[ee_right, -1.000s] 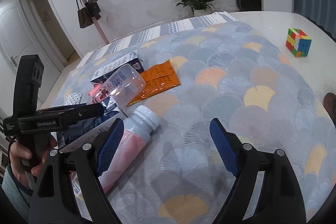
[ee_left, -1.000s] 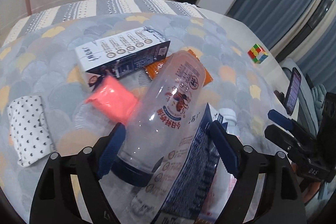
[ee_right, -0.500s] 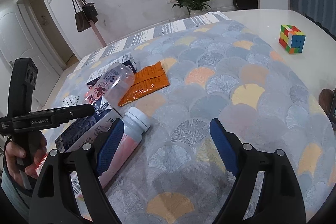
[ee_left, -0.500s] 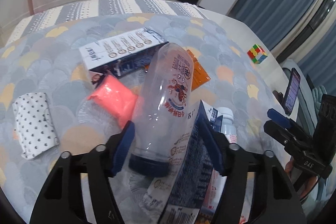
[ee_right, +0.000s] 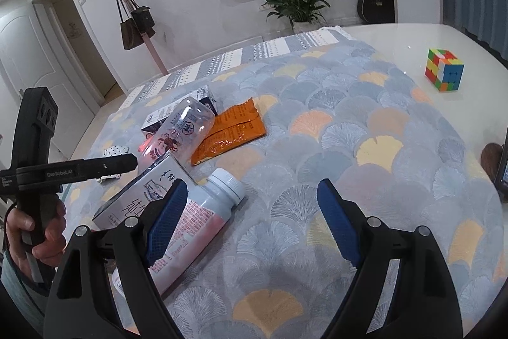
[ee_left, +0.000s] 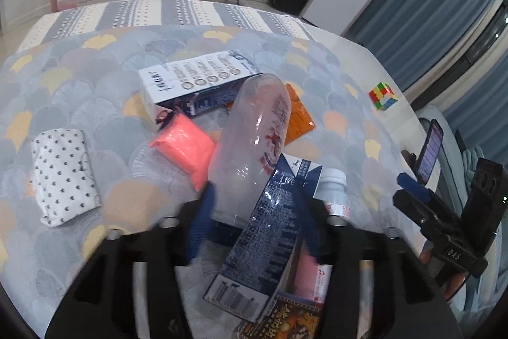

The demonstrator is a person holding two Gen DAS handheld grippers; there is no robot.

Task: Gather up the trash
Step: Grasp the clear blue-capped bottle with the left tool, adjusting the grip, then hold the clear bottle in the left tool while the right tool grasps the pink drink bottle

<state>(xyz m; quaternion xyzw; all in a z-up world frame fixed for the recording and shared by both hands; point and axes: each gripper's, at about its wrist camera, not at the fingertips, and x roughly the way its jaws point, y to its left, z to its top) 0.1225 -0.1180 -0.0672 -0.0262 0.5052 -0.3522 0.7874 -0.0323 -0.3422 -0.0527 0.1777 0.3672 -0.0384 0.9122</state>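
Observation:
My left gripper point(ee_left: 254, 212) is shut on a clear plastic bottle point(ee_left: 250, 142), squeezed together with a blue milk carton point(ee_left: 270, 247); both also show in the right wrist view, the bottle point(ee_right: 181, 129) and the carton point(ee_right: 143, 199). A white and pink bottle point(ee_right: 200, 218) lies by the carton. An orange packet point(ee_right: 228, 132), a second blue carton point(ee_left: 197, 88) and a pink packet point(ee_left: 184, 145) lie on the patterned cloth. My right gripper point(ee_right: 250, 224) is open and empty above the cloth, right of the pink bottle.
A dotted white pouch point(ee_left: 63, 173) lies at the left. A Rubik's cube point(ee_right: 444, 73) stands on the bare white table point(ee_right: 397, 40) beyond the cloth. A phone point(ee_left: 430, 153) stands at the right edge. A printed packet point(ee_left: 285, 321) lies under the left gripper.
My left gripper's fingers have closed in on the clear bottle and the carton beside it. The right gripper has stayed open and shifted only slightly.

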